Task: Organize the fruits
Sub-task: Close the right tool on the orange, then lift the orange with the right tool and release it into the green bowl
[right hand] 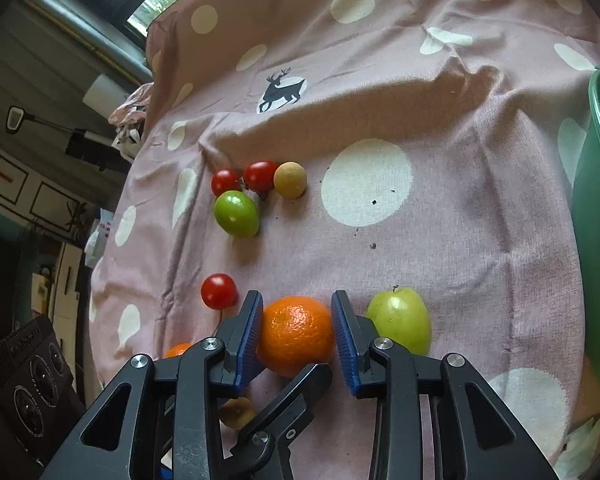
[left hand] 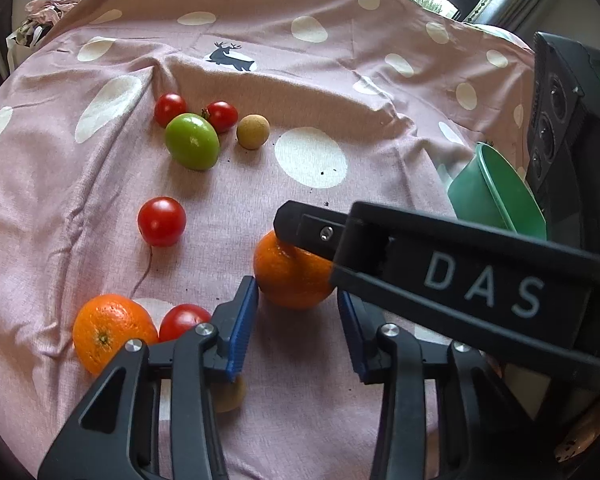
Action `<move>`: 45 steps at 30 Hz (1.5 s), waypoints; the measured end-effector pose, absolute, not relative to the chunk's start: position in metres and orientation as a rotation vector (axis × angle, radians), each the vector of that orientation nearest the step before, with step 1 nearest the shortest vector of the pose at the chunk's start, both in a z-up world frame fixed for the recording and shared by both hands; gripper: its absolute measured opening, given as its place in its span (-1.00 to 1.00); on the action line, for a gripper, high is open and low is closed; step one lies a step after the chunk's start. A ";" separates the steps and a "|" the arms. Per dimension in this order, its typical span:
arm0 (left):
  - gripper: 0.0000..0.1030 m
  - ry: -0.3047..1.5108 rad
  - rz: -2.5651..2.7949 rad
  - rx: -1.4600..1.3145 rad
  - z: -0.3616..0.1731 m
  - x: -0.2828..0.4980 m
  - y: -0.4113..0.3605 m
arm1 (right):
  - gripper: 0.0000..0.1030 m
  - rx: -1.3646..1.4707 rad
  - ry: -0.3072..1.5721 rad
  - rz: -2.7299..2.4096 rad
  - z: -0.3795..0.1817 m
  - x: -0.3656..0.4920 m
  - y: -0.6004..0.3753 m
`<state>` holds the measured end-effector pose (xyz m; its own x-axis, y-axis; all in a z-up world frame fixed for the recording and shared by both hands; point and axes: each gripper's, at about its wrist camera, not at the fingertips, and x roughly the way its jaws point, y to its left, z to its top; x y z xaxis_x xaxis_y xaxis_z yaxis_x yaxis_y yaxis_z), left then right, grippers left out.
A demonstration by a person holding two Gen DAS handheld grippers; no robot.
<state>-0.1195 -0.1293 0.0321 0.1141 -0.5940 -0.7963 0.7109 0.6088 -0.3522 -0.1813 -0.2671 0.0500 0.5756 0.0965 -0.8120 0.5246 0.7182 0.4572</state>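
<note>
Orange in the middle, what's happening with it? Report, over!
Right gripper open, jaws astride orange, no squeeze seen. Left gripper open, empty, nosing the same orange. Green fruit close beside right gripper.

An orange (right hand: 296,334) sits between my right gripper's (right hand: 298,340) pads on the cloth (right hand: 460,240), an apple (right hand: 402,322) right of it, 3 tomatoes beyond.

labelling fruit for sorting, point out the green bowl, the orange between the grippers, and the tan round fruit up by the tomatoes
green bowl (left hand: 490,196), left wrist view, on its inner wall
orange (right hand: 296,334), right wrist view, middle of its peel
tan round fruit (right hand: 290,180), right wrist view, centre of its skin
</note>
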 end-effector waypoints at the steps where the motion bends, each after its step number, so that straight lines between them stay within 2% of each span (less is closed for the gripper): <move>1: -0.21 1.093 -0.961 0.129 0.034 -0.120 -0.128 | -0.25 0.753 0.940 -0.275 0.050 -0.181 -0.266; 12: -0.22 0.918 -1.030 0.093 0.087 -0.146 -0.121 | -0.25 0.656 0.774 -0.286 0.102 -0.210 -0.253; 21: -0.22 0.781 -1.157 0.149 0.124 -0.187 -0.152 | -0.23 0.658 0.603 -0.360 0.141 -0.260 -0.273; 33: -0.22 0.768 -1.348 0.232 0.130 -0.236 -0.218 | -0.23 0.772 0.472 -0.543 0.144 -0.333 -0.325; 45: -0.22 0.837 -1.465 0.276 0.113 -0.257 -0.259 | -0.23 0.876 0.448 -0.678 0.126 -0.376 -0.355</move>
